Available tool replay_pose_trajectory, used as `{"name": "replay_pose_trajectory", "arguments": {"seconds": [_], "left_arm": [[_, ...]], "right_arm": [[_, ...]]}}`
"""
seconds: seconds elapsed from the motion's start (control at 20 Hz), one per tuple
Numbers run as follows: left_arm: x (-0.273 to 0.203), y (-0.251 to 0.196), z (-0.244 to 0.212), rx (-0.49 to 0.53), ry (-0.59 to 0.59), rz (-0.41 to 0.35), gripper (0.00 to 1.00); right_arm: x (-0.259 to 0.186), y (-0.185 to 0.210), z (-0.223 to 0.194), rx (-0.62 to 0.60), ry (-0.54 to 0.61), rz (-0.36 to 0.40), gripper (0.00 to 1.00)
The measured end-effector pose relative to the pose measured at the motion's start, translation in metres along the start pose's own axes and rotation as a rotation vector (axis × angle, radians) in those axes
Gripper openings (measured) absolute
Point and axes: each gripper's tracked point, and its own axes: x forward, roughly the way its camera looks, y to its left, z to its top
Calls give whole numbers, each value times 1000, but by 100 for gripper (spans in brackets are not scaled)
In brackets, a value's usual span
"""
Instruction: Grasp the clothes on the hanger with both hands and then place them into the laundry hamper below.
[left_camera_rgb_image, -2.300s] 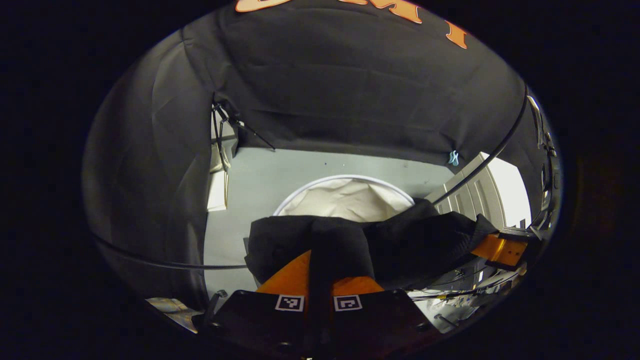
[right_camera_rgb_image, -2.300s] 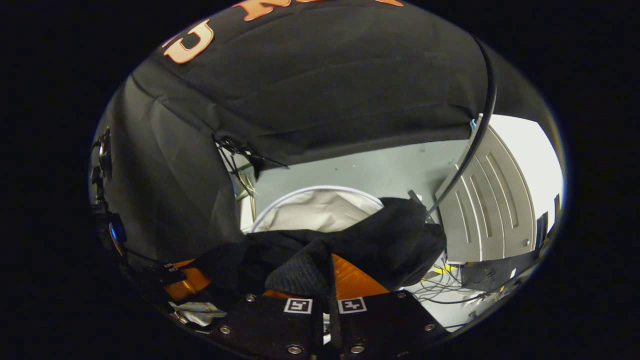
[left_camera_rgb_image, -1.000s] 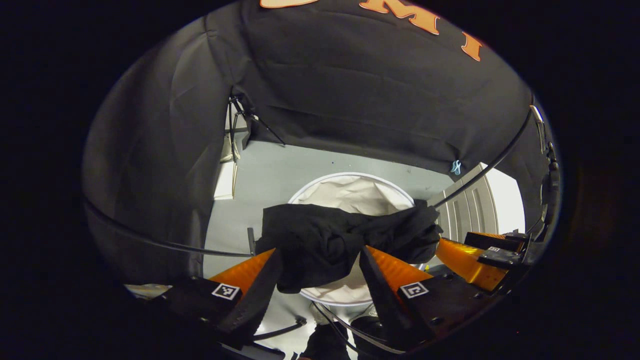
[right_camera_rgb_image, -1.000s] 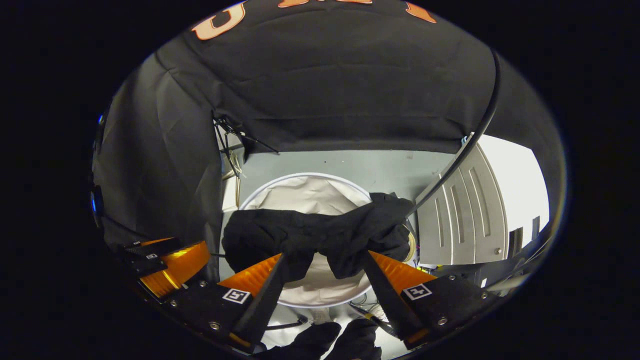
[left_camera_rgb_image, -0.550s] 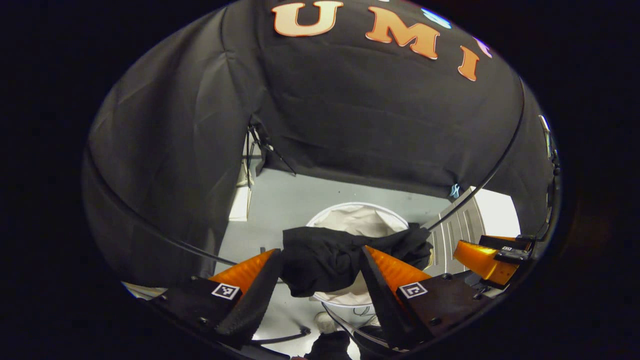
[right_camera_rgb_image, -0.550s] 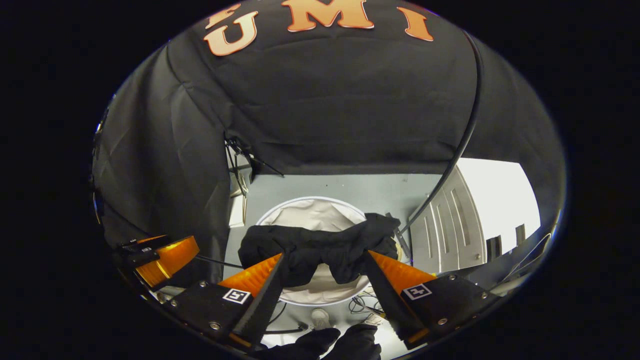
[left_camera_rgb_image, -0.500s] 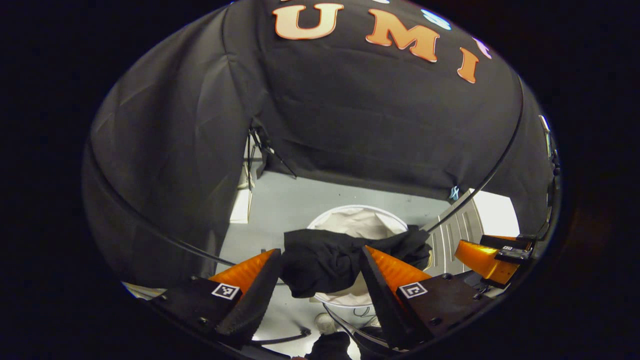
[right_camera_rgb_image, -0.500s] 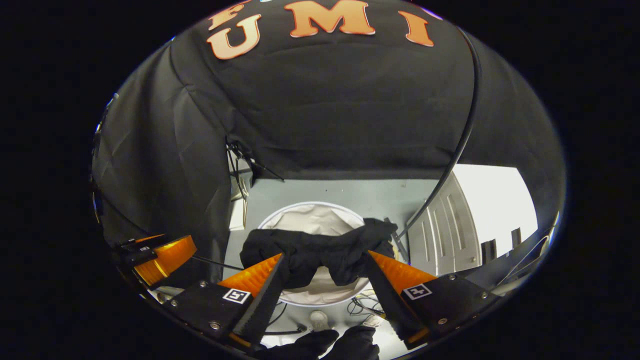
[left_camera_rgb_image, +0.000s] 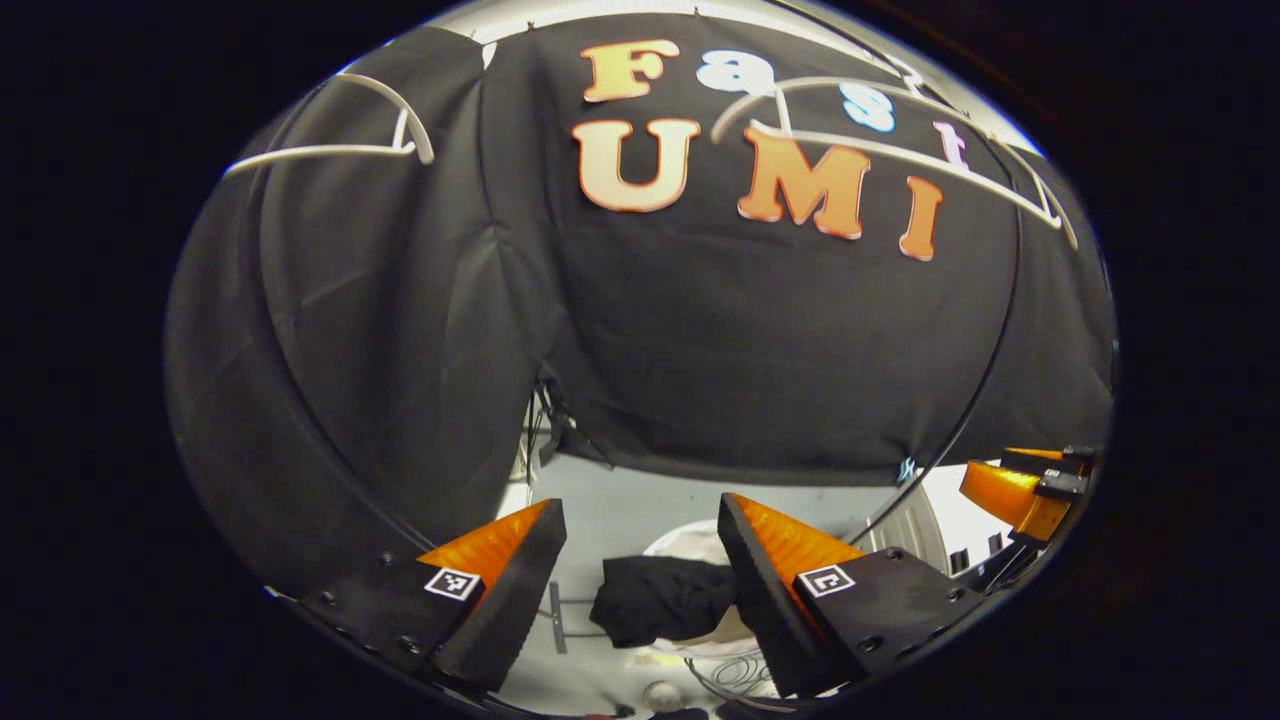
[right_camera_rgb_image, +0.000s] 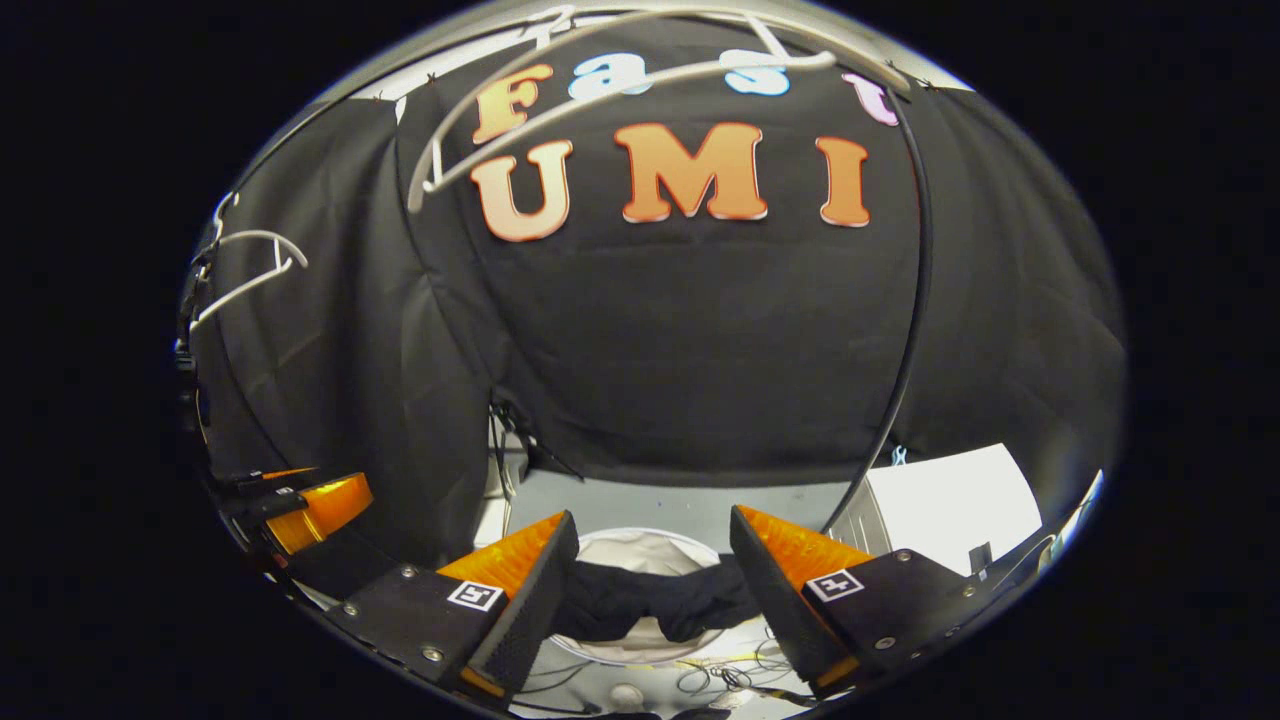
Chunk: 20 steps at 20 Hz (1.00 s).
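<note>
Crumpling black clothes (left_camera_rgb_image: 655, 612) across round white hamper (right_camera_rgb_image: 640, 548) rim.

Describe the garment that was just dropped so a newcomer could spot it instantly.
Start at the round white laundry hamper on the grey floor below the booth's black cloth wall. Draped across the hamper's front rim lies the black garment, bunched and partly hanging over the edge, with both open grippers raised above it. It is the only dark, crumpled cloth there, standing out against the hamper's pale liner.
</note>
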Motion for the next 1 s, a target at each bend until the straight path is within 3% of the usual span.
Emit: {"name": "replay_pose_trajectory", "arguments": {"seconds": [0.25, 0.55, 0.6, 0.75, 0.85, 0.9, 1.0], "left_arm": [[-46, 9, 84, -25, -205, -12, 98], [-92, 3, 152, 5, -346, -43, 100], [-100, 3, 163, 18, -368, -42, 94], [-124, -3, 185, 16, -422, -70, 94], [-134, -3, 200, 6, -455, -80, 94], [-139, 0, 209, 8, -477, -75, 94], [-147, 6, 224, 8, -516, -68, 94]], "right_arm": [[-38, 16, 68, 11, -138, 35, 94], [-86, 25, 131, -44, -299, 52, 94], [-94, 22, 142, -51, -325, 41, 94], [-111, 18, 164, -69, -386, 22, 94], [-124, 18, 185, -79, -439, 19, 87], [-130, 18, 193, -86, -457, 17, 94], [-140, 16, 207, -107, -489, -1, 94]]}}
